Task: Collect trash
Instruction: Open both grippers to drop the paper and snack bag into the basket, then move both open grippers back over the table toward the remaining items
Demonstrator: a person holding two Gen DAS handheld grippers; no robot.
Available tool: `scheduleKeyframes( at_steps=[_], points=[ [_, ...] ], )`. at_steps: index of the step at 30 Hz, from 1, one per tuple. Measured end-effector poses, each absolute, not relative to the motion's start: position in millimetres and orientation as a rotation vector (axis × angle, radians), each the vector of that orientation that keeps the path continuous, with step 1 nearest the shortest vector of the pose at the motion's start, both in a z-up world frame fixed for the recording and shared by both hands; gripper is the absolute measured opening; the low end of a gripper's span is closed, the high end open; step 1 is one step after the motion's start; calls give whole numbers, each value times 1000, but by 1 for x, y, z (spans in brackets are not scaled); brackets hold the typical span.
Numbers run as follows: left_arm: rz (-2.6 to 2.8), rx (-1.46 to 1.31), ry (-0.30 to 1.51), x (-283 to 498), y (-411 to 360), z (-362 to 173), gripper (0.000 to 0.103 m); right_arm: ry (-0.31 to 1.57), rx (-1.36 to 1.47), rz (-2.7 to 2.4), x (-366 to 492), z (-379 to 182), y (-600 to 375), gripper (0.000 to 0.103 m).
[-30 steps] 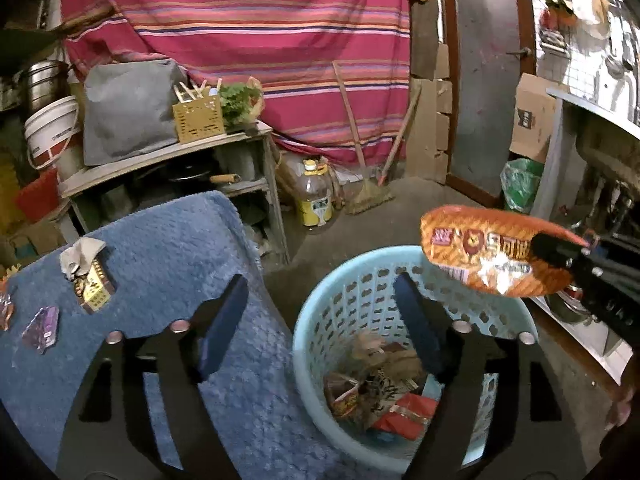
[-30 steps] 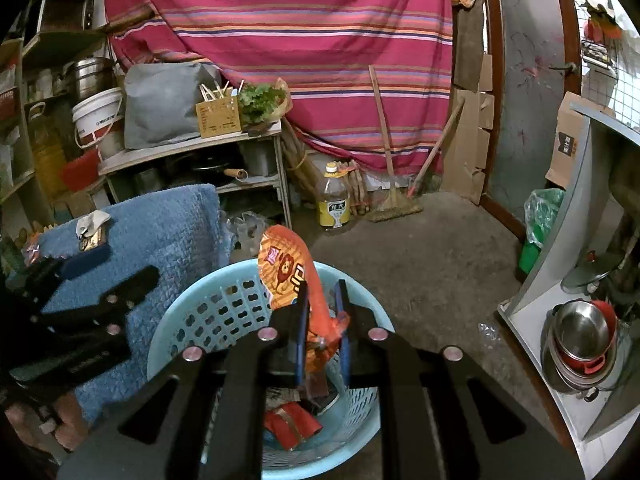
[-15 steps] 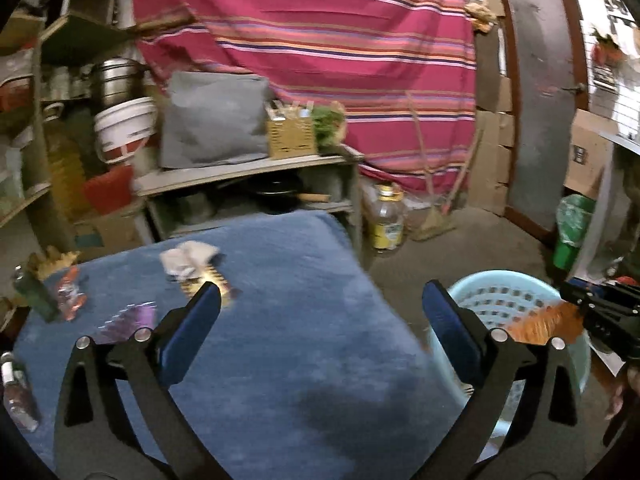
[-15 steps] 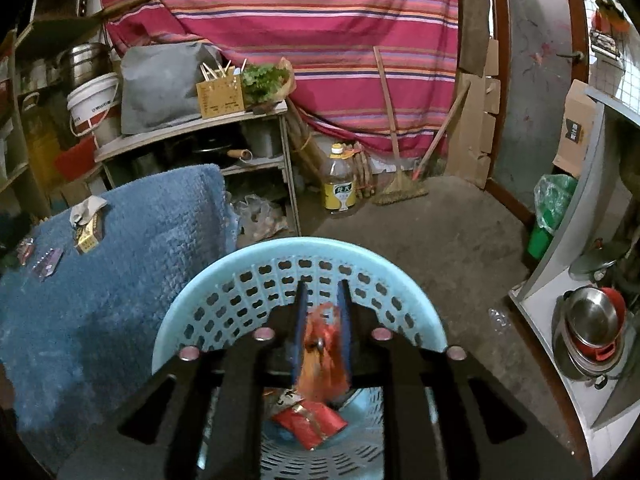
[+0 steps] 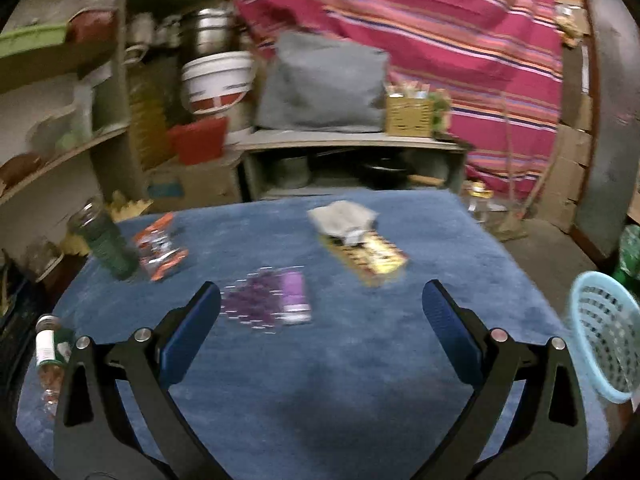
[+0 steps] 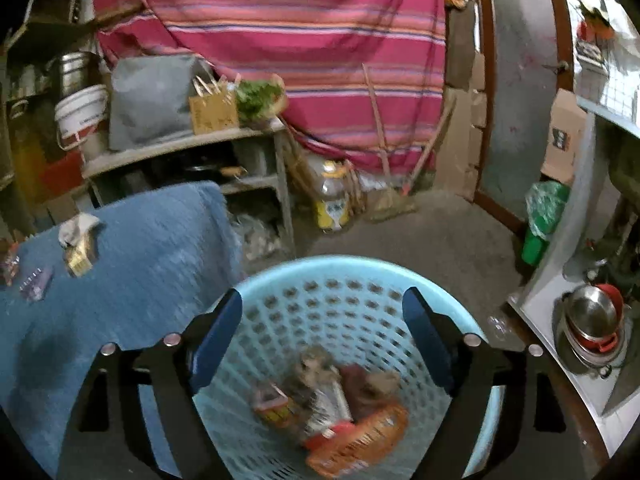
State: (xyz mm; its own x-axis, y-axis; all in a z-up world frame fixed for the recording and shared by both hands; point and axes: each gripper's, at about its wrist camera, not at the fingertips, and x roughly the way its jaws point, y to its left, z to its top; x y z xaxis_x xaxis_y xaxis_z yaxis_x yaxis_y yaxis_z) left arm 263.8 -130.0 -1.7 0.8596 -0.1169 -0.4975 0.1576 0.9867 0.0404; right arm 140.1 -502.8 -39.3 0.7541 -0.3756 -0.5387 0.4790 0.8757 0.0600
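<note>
Blue-covered table carries the remaining litter; light blue basket stands off its right edge, orange packet lying inside. Right gripper over the basket, jaws just opened, nothing between. Left gripper spread wide, empty, nearer the table. Purple wrapper lies just ahead between its fingers, long axis crosswise; yellow wrapper beyond.

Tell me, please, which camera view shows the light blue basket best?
The right wrist view: the light blue basket fills the lower frame, with its rim, perforated wall and the trash inside visible. The left wrist view shows only a blurred part at the right edge.
</note>
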Motion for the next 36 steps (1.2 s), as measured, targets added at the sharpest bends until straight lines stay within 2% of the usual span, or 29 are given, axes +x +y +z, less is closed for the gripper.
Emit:
scheduleKeyframes(
  at_steps=[12, 21, 36],
  points=[
    [6, 108, 584, 334, -50, -32, 97, 536, 145, -255, 246, -29, -401, 84],
    [67, 82, 668, 409, -24, -52, 97, 585, 88, -119, 323, -38, -333, 84],
    [97, 7, 817, 493, -3, -84, 97, 606, 67, -49, 390, -39, -299, 84]
  ],
)
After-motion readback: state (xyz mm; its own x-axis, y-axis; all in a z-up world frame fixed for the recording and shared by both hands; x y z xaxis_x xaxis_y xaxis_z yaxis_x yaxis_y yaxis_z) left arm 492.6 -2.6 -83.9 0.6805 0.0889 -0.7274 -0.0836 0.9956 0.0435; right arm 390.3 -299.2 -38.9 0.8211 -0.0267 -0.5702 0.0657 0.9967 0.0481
